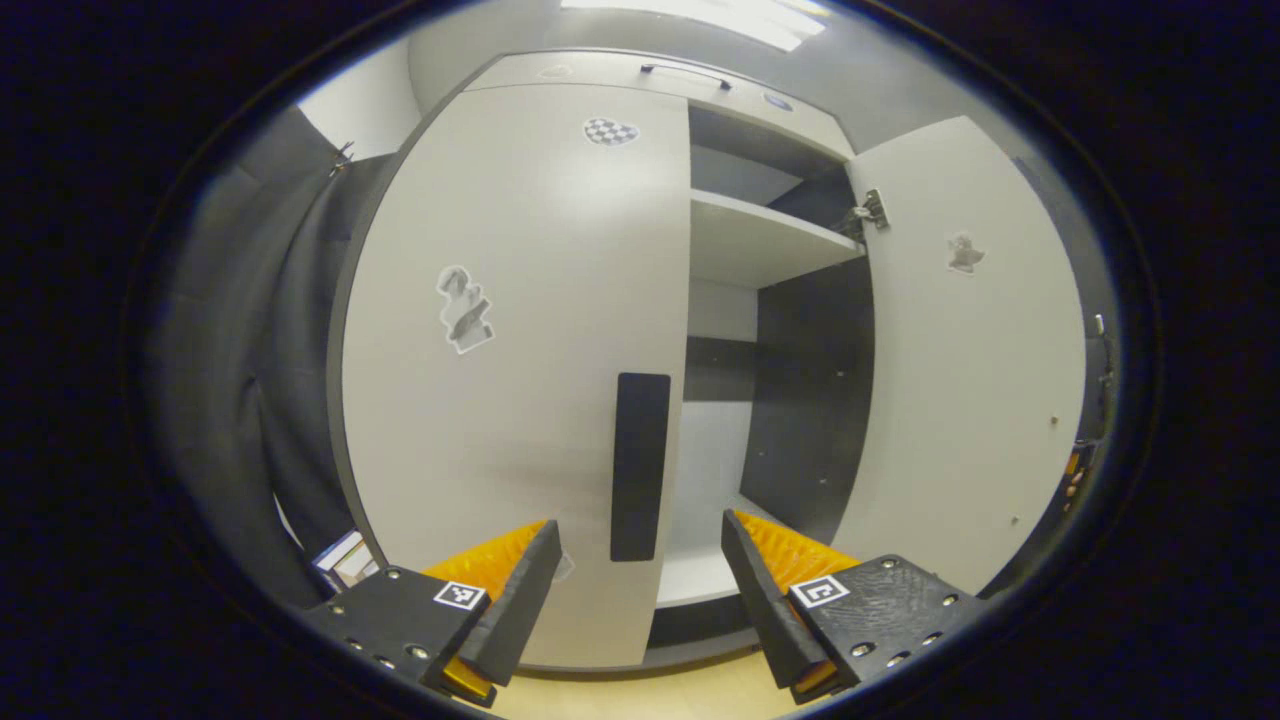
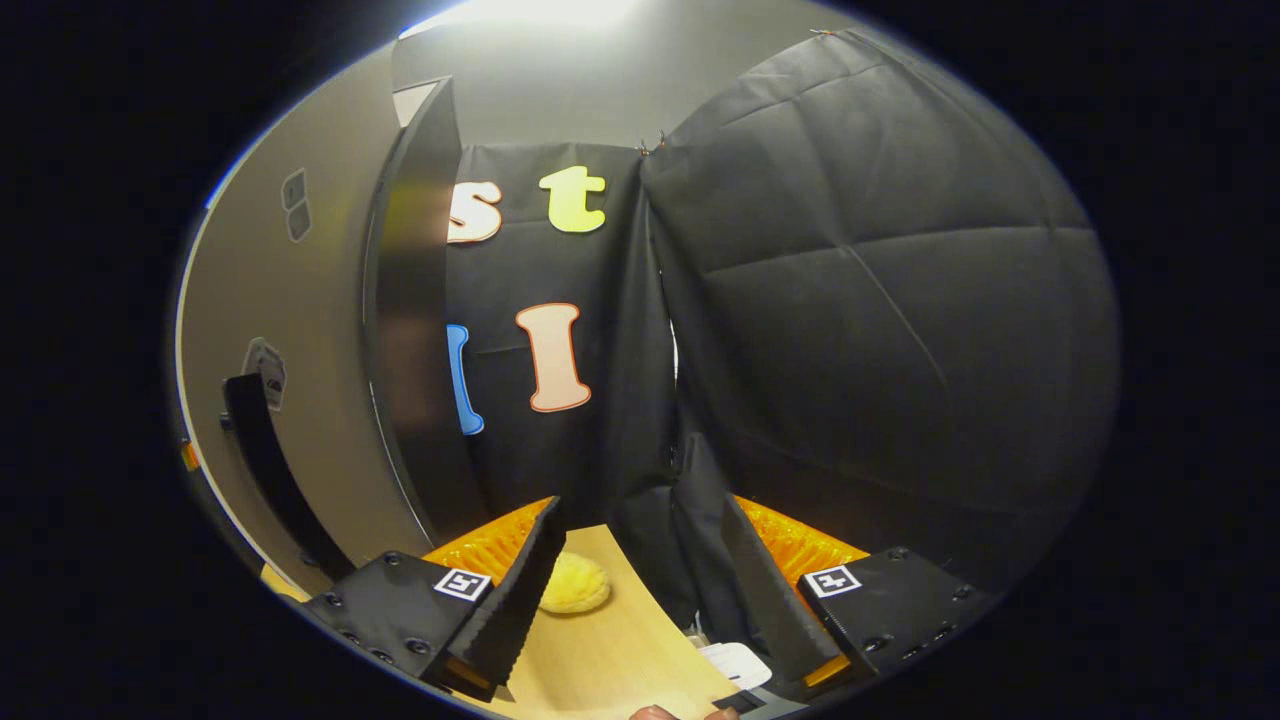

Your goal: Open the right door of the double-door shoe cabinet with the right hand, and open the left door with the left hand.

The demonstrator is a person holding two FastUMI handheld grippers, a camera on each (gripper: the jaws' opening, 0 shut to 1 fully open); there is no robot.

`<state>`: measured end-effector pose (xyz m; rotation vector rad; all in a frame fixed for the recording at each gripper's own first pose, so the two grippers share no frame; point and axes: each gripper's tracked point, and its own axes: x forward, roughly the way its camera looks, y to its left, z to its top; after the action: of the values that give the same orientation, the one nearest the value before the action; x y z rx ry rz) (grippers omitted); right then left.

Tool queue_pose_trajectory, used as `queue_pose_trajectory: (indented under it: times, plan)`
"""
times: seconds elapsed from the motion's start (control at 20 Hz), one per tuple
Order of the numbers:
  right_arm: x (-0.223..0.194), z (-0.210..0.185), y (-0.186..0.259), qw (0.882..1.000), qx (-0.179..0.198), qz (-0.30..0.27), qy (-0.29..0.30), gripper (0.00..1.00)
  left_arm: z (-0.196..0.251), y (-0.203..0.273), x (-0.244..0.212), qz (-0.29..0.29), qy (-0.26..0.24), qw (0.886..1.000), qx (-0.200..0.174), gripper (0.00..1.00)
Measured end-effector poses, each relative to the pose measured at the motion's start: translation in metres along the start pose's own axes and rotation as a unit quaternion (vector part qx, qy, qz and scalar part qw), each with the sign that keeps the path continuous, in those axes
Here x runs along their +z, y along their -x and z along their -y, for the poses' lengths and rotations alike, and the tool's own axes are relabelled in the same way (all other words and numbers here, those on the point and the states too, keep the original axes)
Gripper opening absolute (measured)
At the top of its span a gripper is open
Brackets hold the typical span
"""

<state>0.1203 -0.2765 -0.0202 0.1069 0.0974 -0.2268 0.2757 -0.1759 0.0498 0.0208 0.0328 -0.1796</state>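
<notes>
We see the left gripper [image 1: 640, 570] spread, gripping nothing, low centre before the closed left door [image 1: 520, 350] | its dark handle [image 1: 640, 465] between our fingers | right door [image 1: 960, 370] open, frame right | right gripper [image 2: 640, 580] spread, empty, beside that door [image 2: 290, 380] at frame left

Pale grey double-door shoe cabinet [image 1: 600, 75], standing upright. Left door [image 1: 520, 330] shut flat, carrying a dark vertical handle strip [image 1: 640, 465] near its inner edge, plus a checkered sticker up top and a picture sticker mid-panel. Right door [image 1: 970, 380] swung wide open on its hinge [image 1: 868, 212], inner face showing. Between them, an exposed interior: one pale shelf [image 1: 760, 240], dark side wall, pale floor panel.
</notes>
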Motion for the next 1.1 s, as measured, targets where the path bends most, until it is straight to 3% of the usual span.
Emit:
queue_pose_trajectory:
  times: [0.45, 0.5, 0.6, 0.75, 0.85, 0.95, 1.05, 1.1]
  plan:
    - [-0.020, -0.002, -0.064, 0.998, 0.046, -0.037, -0.006, 0.98, -0.007, -0.045, 0.017, 0.013, -0.009, 0.998, 0.058, 0.91]
    - [-0.022, -0.002, -0.072, 0.998, 0.047, -0.040, 0.006, 0.98, -0.005, -0.048, 0.020, 0.014, -0.008, 0.998, 0.059, 0.73]
    - [-0.024, -0.001, -0.087, 0.997, 0.052, -0.047, 0.021, 0.98, -0.001, -0.053, 0.023, 0.016, -0.011, 0.998, 0.066, 0.73]
    - [-0.026, -0.005, -0.106, 0.996, 0.071, -0.056, 0.008, 0.98, -0.001, -0.055, 0.030, 0.027, -0.019, 0.996, 0.084, 0.60]
    - [-0.026, -0.006, -0.117, 0.995, 0.080, -0.060, -0.011, 0.98, 0.001, -0.058, 0.033, 0.032, -0.009, 0.996, 0.086, 0.63]
    - [-0.022, -0.005, -0.124, 0.995, 0.084, -0.053, -0.018, 0.93, -0.006, -0.058, 0.034, 0.034, 0.007, 0.994, 0.100, 0.48]
    - [-0.022, 0.000, -0.127, 0.995, 0.083, -0.049, -0.013, 0.98, -0.008, -0.059, 0.031, 0.030, 0.035, 0.994, 0.098, 0.48]
    - [-0.025, 0.001, -0.128, 0.995, 0.083, -0.053, -0.010, 0.98, -0.008, -0.058, 0.032, 0.035, 0.047, 0.993, 0.100, 0.43]
